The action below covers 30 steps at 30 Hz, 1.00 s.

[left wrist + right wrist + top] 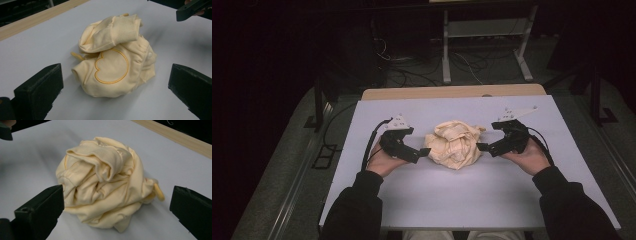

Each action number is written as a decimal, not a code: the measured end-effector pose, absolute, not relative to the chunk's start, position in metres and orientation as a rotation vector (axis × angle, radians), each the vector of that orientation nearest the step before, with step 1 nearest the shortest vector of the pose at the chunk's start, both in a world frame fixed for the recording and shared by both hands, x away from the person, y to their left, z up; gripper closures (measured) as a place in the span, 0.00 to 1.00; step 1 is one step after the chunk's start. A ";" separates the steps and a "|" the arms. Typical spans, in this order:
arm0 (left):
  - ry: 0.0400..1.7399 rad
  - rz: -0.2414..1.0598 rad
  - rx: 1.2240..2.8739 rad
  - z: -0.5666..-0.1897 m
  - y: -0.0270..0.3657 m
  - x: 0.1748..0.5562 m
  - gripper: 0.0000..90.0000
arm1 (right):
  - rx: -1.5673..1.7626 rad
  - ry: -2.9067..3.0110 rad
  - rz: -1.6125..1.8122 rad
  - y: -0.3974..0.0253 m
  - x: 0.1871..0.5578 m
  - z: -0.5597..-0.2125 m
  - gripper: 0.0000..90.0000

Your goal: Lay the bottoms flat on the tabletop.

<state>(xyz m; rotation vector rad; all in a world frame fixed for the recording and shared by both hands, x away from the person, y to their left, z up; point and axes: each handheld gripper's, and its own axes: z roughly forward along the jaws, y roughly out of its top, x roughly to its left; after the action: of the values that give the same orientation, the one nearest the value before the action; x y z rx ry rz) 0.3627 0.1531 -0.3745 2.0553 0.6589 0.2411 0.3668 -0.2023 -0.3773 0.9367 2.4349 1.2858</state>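
Note:
A crumpled pale yellow garment [454, 143] lies bunched in a heap at the middle of the white table [452, 200]. In the left gripper view the garment [115, 60] shows a ribbed cuff on top and an orange stitched outline on its front. The right gripper view shows the garment [105, 185] as a twisted mound with a small yellow tab at its right. My left gripper [426, 153] is open just left of the heap, my right gripper [481, 147] open just right of it. Both point inward with jaws spread wide and nothing between them.
A wooden strip [452, 92] runs along the table's far edge. Beyond it stand a white metal frame [484, 35] and loose cables [412, 75] on the dark floor. Bare table surface lies in front of the heap and to both sides.

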 end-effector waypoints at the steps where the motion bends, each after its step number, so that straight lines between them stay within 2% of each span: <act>1: 0.673 0.232 2.052 -0.377 0.152 0.365 0.00 | 0.934 2.440 1.290 -0.198 0.370 -0.377 0.00; 30: 0.772 0.129 2.014 -0.417 0.143 0.390 0.00 | 0.924 2.477 1.314 -0.156 0.395 -0.381 0.00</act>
<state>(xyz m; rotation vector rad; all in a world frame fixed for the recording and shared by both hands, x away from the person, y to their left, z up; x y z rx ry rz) 0.3896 0.1434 -0.4167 2.0141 0.7719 0.1291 0.3954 -0.1562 -0.3805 0.9239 2.4772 1.3139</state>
